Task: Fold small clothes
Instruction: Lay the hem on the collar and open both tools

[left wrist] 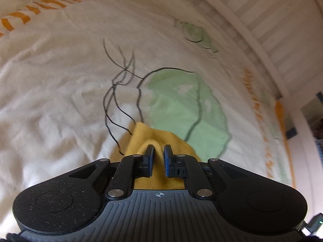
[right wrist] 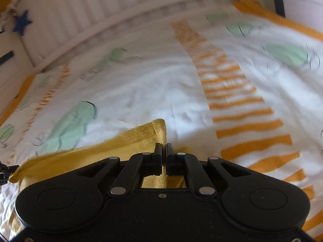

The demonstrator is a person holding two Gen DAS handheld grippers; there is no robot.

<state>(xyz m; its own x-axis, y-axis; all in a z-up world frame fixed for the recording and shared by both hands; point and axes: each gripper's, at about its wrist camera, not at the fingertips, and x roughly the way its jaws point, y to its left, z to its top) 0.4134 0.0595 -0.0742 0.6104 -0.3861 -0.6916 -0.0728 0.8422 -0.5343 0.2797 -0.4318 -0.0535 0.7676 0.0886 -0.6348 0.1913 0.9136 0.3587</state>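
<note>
The left gripper (left wrist: 159, 151) pinches a bunched fold of the yellow cloth (left wrist: 155, 137) between its jaws. The right gripper (right wrist: 164, 148) clamps another edge of the cloth (right wrist: 129, 139), jaws almost together. The cloth hangs just above the white sheet (left wrist: 60, 80) printed with green shapes and orange stripes.

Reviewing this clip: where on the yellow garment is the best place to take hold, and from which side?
At its edges, as now: the left gripper and right gripper each pinch a bunched fold of the yellow garment, coming from above the bedspread.
</note>
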